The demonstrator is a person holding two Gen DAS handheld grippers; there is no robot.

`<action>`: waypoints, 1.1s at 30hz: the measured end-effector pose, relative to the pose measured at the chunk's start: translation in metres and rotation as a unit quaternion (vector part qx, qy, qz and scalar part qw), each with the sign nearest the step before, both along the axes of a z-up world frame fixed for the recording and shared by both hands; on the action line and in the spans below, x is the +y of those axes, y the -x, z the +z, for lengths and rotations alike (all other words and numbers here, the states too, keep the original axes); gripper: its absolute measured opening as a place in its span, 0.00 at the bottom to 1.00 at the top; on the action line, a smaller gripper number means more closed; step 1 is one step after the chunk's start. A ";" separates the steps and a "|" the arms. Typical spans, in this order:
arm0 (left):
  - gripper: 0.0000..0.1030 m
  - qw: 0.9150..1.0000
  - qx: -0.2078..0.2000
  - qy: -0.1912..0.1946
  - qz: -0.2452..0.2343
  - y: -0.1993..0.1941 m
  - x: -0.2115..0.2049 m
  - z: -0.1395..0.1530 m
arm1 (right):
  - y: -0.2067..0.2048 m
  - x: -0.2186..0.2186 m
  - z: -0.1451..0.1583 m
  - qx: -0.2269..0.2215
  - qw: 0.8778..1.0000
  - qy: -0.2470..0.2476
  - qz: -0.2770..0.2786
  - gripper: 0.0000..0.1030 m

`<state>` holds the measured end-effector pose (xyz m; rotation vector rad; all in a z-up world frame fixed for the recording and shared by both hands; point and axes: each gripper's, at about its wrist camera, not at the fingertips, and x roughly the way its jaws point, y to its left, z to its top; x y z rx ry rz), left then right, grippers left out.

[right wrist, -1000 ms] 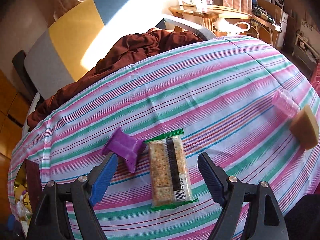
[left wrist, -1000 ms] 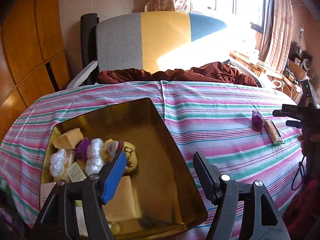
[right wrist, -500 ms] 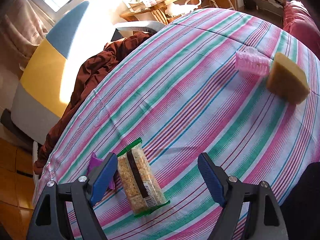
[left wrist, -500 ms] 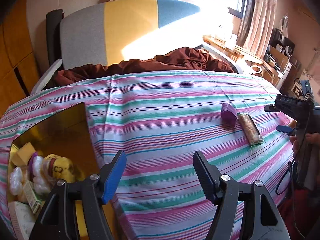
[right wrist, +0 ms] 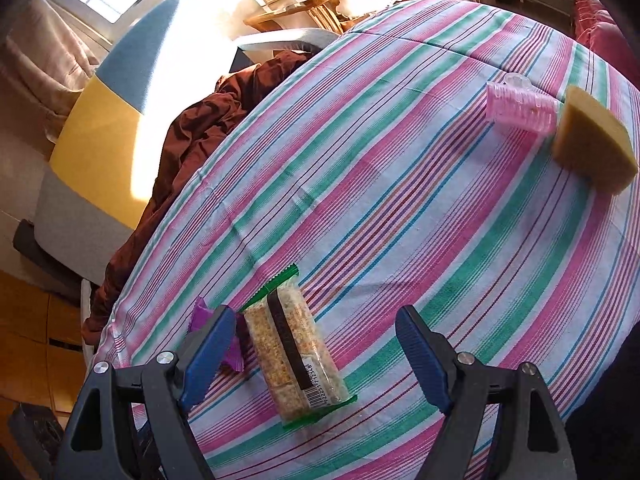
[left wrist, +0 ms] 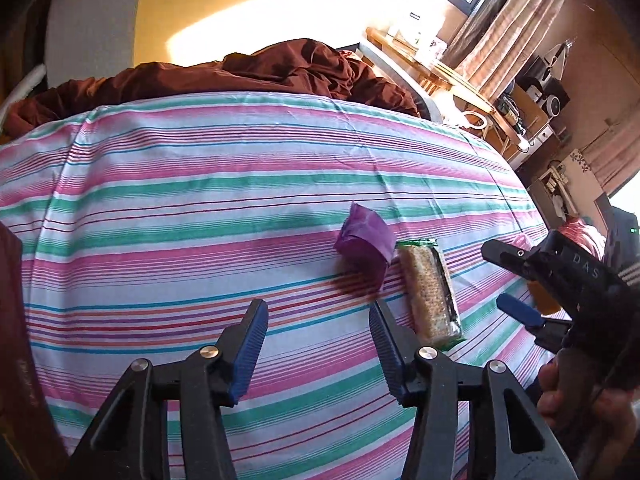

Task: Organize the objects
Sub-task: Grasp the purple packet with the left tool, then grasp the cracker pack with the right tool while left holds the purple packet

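Observation:
A purple packet [left wrist: 364, 240] and a wrapped cracker bar [left wrist: 430, 292] lie side by side on the striped cloth [left wrist: 200, 208]. My left gripper [left wrist: 316, 312] hovers just short of the purple packet, its jaws closing with nothing between them. My right gripper [left wrist: 502, 280] comes in from the right, held by a hand [left wrist: 560, 384]. In the right wrist view the right gripper [right wrist: 316, 320] stands open, with the cracker bar [right wrist: 296, 344] on the cloth between its fingers, nearer the left one. The purple packet [right wrist: 200, 316] is partly hidden behind that finger.
A pink hair roller [right wrist: 520, 108] and a yellow sponge [right wrist: 592, 144] lie at the cloth's far right. A brown blanket [left wrist: 280, 72] is bunched along the back edge before a grey, yellow and blue chair back [right wrist: 100, 128]. A dark edge [left wrist: 12, 320] stands at the left.
My left gripper swung right, away from the gold tin of items, to just before the purple packet, and its jaws narrowed. The right gripper rolled, with the cracker bar still between its fingers.

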<state>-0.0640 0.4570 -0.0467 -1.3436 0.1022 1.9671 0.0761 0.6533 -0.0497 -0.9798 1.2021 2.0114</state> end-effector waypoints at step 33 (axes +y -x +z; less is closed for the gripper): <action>0.44 0.999 0.041 0.031 0.001 0.004 0.018 -0.035 | 0.000 0.005 -0.008 -0.002 1.000 0.023 0.008 0.81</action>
